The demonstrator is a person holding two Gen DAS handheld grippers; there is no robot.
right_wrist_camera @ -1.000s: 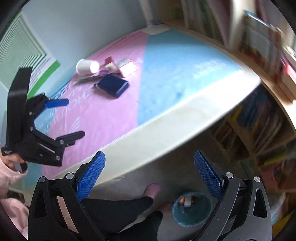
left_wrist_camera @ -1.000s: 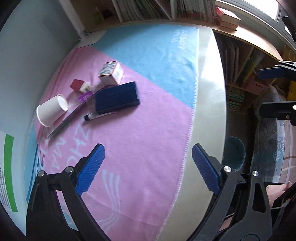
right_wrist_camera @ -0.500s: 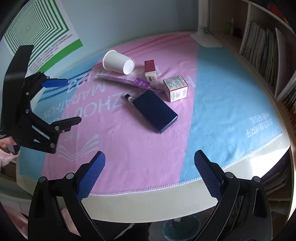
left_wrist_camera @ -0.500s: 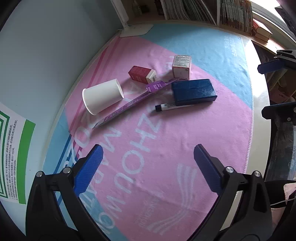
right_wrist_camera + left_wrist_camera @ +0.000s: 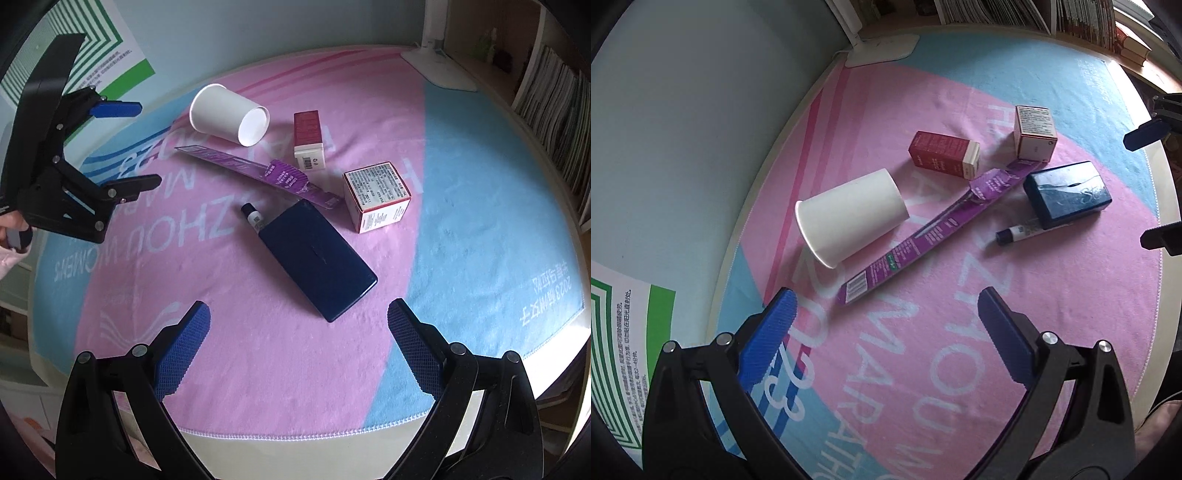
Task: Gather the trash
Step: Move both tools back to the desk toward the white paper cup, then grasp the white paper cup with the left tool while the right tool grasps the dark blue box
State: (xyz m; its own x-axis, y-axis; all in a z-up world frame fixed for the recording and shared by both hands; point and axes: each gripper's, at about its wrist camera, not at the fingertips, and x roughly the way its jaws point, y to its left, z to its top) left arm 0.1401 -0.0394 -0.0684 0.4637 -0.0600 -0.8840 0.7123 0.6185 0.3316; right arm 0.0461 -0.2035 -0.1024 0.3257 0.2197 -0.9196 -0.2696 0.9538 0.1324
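Observation:
A white paper cup [image 5: 849, 218] [image 5: 229, 114] lies on its side on the pink and blue cloth. Beside it lie a long purple wrapper [image 5: 923, 236] [image 5: 255, 171], a red carton [image 5: 943, 154] [image 5: 309, 140], a white and red box [image 5: 1034, 133] [image 5: 376, 195], a dark blue case [image 5: 1067, 199] [image 5: 317, 258] and a small tube [image 5: 1015, 233] [image 5: 253, 216]. My left gripper [image 5: 886, 343] is open just short of the wrapper's near end and the cup. My right gripper [image 5: 299, 350] is open, empty, near the case's front end.
The table's pale rim [image 5: 295, 446] runs under the cloth's near edge. A white lamp base [image 5: 882, 50] [image 5: 439, 70] stands at the far corner. Bookshelves [image 5: 554, 96] line the far side. A green striped poster [image 5: 617, 354] hangs on the wall at left.
Both grippers have swung from the table's edge and floor bin in over the cloth and closer to the objects. Nothing on the cloth has moved. Both stay open.

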